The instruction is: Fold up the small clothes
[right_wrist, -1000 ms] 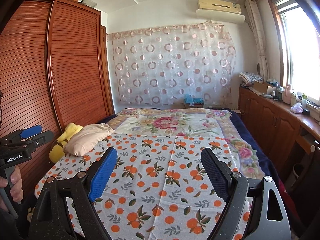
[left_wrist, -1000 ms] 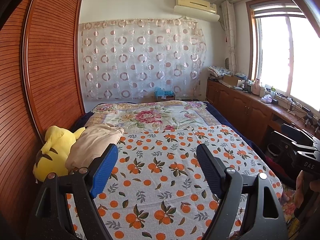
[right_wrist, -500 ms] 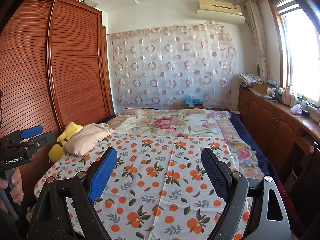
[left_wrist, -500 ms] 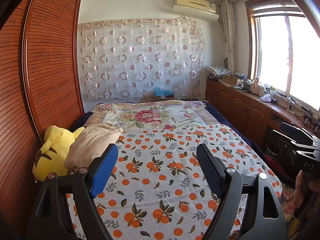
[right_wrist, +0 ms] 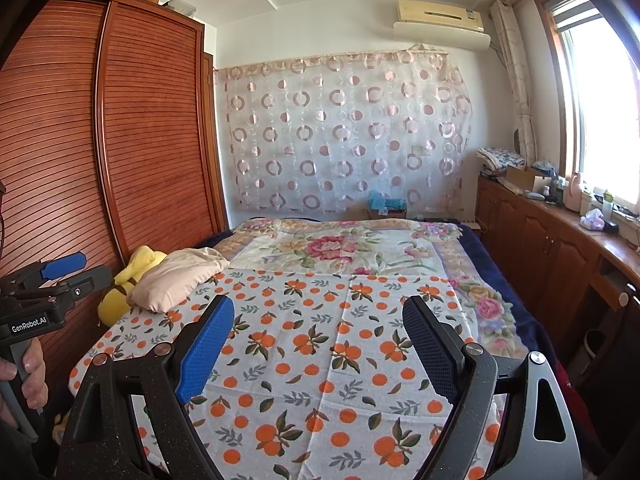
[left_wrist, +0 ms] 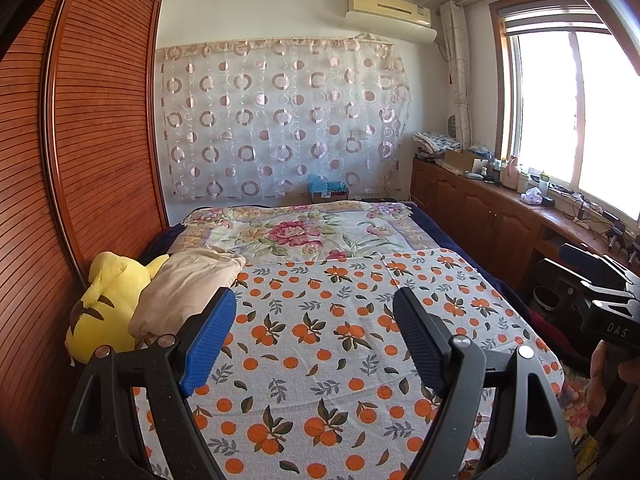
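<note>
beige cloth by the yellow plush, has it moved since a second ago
No. The beige cloth lies against the yellow plush, at the same edge of the orange-print sheet.

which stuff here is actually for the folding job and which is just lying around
For the job:
- beige garment, bunched at the bed's left edge
- orange-print sheet, the flat surface to fold on
- left tool and right tool, both open and empty

Just lying about:
- yellow plush toy, against the garment
- floral blanket
- clutter on the cabinet top

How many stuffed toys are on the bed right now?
1. A yellow stuffed toy lies at the bed's left edge by the wardrobe, partly under a beige cloth bundle. Others could be hidden behind that bundle.
</note>
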`<state>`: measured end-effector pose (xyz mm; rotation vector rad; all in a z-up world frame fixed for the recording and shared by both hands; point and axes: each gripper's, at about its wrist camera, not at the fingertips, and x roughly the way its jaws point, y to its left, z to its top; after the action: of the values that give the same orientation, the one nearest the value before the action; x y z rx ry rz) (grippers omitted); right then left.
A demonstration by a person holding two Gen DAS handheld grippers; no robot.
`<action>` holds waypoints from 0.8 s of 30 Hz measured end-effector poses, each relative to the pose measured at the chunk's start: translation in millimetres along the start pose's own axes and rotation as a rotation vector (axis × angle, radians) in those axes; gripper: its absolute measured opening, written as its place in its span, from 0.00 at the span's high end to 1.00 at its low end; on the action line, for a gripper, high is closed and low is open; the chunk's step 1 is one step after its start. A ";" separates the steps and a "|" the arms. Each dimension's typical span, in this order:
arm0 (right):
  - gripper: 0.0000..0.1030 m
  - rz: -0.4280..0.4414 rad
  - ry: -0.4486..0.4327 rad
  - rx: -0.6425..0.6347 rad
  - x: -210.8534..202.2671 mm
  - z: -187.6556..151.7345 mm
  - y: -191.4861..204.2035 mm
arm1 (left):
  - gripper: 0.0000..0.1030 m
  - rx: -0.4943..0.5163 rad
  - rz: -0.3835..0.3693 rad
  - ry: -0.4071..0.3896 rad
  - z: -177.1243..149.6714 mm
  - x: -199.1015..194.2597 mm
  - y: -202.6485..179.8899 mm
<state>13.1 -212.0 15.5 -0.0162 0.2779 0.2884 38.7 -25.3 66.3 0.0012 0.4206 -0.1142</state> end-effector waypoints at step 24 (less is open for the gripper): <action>0.15 0.000 0.000 -0.003 -0.4 0.8 -6.0 | 0.21 0.001 0.000 -0.003 -1.6 -0.2 -1.9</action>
<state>14.7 -217.9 16.3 -0.0192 0.2773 0.2893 37.7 -27.2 65.0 0.0019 0.4172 -0.1143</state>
